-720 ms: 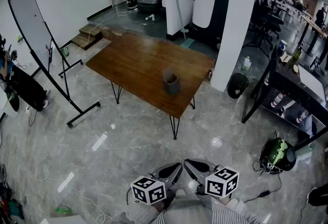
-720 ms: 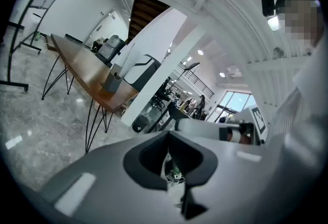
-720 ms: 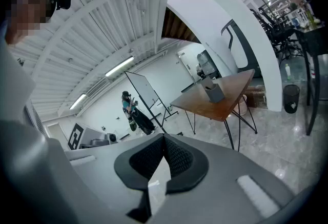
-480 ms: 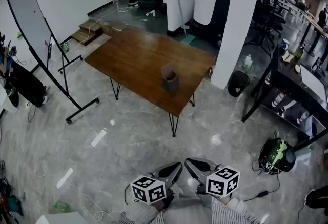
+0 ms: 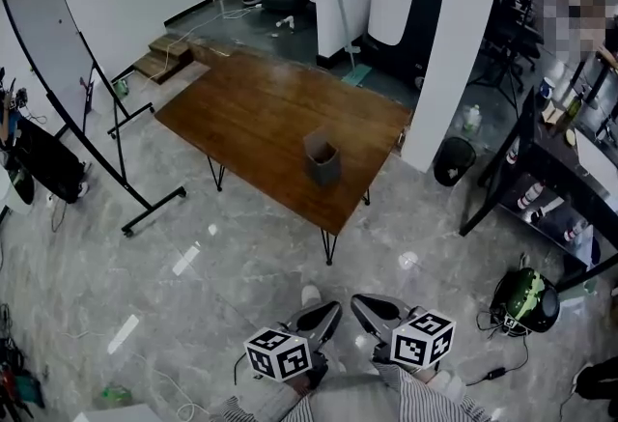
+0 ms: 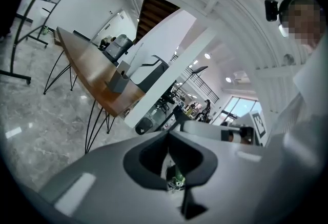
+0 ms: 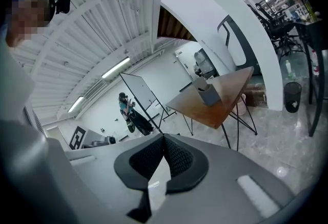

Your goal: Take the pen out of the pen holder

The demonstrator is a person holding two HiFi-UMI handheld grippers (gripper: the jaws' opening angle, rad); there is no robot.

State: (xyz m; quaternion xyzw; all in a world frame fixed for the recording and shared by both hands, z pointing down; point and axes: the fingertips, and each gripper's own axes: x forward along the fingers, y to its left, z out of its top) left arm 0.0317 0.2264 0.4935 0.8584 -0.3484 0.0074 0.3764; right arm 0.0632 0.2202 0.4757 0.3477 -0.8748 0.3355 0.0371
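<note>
A grey pen holder [image 5: 322,157] stands near the front edge of a brown wooden table [image 5: 261,111], well ahead of me across the floor. It also shows small in the left gripper view [image 6: 119,82] and the right gripper view [image 7: 207,94]. At this distance I cannot make out the pen. In the head view my left gripper [image 5: 333,308] and right gripper [image 5: 357,302] are side by side at the bottom, close to my body and far from the table. Both have their jaws shut with nothing between them.
A whiteboard on a wheeled stand [image 5: 53,48] is at the left. A white pillar [image 5: 454,43] and a black bin [image 5: 454,161] flank the table's right end. Black shelving [image 5: 555,174] and a green-black object [image 5: 526,299] with cables are at the right.
A shoe has come into view on the floor just ahead of the grippers. The grippers keep their pose and stay shut.
</note>
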